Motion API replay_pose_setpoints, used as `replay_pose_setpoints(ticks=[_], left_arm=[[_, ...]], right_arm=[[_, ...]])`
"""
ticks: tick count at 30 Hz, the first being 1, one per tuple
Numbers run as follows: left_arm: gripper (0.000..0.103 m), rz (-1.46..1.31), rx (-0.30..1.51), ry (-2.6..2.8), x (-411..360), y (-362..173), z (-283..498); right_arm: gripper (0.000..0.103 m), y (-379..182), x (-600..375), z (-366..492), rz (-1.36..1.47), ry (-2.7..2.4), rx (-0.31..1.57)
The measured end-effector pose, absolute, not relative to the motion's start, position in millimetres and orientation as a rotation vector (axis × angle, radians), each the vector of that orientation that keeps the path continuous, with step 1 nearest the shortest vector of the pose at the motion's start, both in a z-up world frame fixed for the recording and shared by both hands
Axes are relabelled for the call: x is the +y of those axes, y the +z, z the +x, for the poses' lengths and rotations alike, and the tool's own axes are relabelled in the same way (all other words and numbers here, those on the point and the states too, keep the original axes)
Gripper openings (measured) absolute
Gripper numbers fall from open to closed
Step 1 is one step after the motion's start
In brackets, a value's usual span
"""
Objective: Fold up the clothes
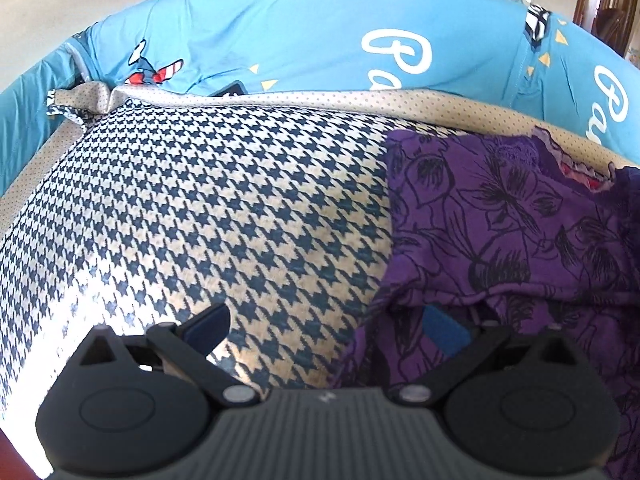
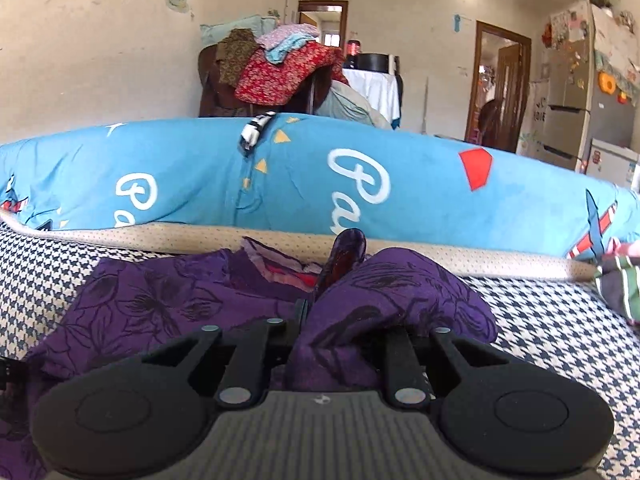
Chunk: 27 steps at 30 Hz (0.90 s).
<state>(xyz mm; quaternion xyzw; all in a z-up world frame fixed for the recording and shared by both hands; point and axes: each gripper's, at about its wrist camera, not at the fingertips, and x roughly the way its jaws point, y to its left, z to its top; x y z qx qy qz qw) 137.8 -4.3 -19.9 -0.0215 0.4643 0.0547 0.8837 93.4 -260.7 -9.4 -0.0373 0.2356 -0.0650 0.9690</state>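
purple floral garment (image 1: 500, 220), navy-cream houndstooth cover (image 1: 200, 200), blue quilt (image 2: 280, 176)

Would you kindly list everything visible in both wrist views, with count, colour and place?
purple floral garment: one, purple with black flowers, bunched on the houndstooth cover
houndstooth cover: one, navy and cream, spread under the garment
blue quilt: one, blue with white lettering, rolled behind the cover
striped cloth: one, green, white and dark, far right
clothes pile: several, red, pink, brown, on a chair behind
fridge: one, grey, right wall
left gripper: fingers apart, garment edge over one
right gripper: clamped on the garment
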Motion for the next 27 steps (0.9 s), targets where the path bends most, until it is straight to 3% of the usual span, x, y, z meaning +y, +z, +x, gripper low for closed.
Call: replay_pose_setpoints(ticks=[12,14,15,17,21,27], left_arm=[[0.103,-0.255,0.908,0.215,66.2,7.5,142.2],[0.103,-0.284,0.909,0.208,71.0,8.8,142.5],[0.103,-0.291,0.91,0.206,72.2,9.2,142.8],[0.103,-0.3,0.908,0.205,74.0,10.7,142.5],[0.103,-0.318,0.899,0.198,74.4,12.8,141.5],[0.103,-0.298,0.887,0.19,67.2,14.6,139.2]], right_arm=[[0.018,-20.3,-127.5,140.4,-0.235,0.048,0.47],[0.025,-35.1,-107.8,150.2,-0.278,0.087,0.519],[0.033,-44.2,-100.1,155.7,-0.304,0.119,0.57],[0.036,-57.9,-90.6,158.3,-0.34,0.156,0.624],[0.062,-59.2,-93.2,140.9,-0.293,0.205,0.591],[0.07,-35.7,-114.1,116.0,-0.171,0.212,0.544]])
